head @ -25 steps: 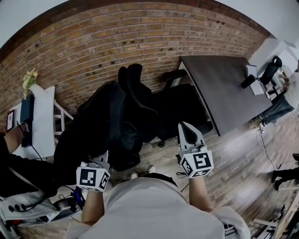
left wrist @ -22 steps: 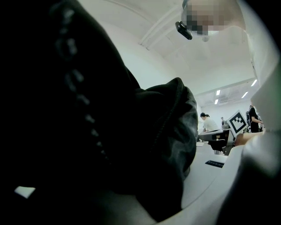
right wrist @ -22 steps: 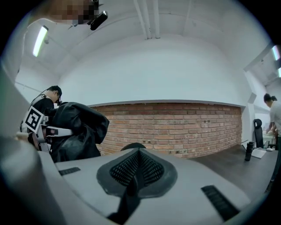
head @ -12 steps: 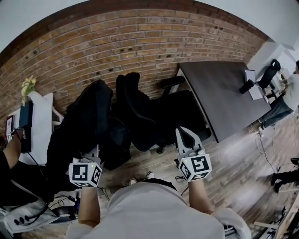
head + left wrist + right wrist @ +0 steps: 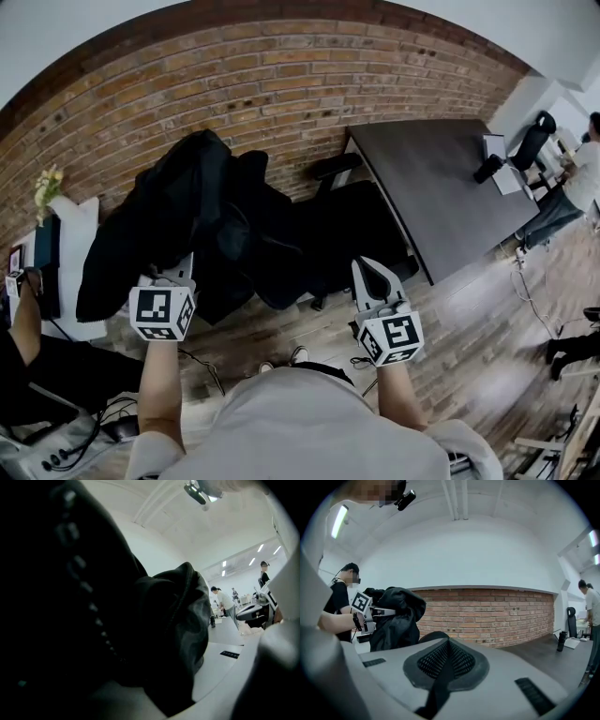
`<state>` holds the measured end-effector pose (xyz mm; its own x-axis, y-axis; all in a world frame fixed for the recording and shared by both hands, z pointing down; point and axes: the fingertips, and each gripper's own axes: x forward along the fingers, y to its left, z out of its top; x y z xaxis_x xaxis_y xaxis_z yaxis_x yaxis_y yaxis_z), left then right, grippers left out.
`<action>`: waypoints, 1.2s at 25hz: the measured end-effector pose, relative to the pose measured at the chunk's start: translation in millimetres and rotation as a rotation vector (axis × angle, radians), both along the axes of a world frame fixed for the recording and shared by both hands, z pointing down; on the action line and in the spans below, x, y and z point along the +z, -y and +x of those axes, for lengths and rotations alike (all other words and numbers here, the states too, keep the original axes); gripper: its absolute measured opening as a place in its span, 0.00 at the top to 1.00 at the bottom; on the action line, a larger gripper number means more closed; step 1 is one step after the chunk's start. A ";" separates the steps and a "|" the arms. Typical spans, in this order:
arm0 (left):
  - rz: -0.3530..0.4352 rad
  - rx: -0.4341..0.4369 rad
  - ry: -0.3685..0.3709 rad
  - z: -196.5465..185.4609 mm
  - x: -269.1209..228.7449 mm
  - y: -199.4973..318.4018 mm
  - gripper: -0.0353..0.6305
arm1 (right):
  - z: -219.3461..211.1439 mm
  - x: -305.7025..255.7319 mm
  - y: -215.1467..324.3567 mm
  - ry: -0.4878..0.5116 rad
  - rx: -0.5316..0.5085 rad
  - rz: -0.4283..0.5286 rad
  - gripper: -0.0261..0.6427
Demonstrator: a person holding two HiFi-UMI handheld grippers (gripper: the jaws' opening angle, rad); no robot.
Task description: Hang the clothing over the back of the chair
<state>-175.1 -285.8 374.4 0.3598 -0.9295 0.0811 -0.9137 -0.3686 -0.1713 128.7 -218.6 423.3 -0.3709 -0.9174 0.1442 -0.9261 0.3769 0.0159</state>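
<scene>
A red-brown brick wall point(image 5: 281, 84) arcs across the top of the head view, with pale plaster above it. Wood-plank floor point(image 5: 478, 309) fills the lower right. A dark rectangular table point(image 5: 441, 187) stands by the wall at right. A white cabinet point(image 5: 80, 225) with a small plant point(image 5: 49, 183) sits at the left edge. In the right gripper view, a ceiling tube light point(image 5: 340, 521) glows at upper left.

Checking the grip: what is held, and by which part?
The left gripper is shut on a bunched fold of the black jacket; which part is unclear. The right gripper is shut, empty.
</scene>
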 end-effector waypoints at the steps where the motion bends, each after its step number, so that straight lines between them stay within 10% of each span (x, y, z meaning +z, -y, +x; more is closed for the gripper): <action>1: -0.006 0.008 0.025 3.6 -0.2 7.8 0.78 | 3.5 0.1 0.0 0.003 0.006 0.001 0.93; 19: -0.040 0.204 0.174 117.9 -25.8 104.3 0.73 | 46.3 -3.2 5.9 0.030 0.063 0.014 0.93; 30: -0.465 0.345 0.428 169.7 96.3 145.1 0.54 | 53.6 11.3 7.2 0.029 0.056 -0.013 0.93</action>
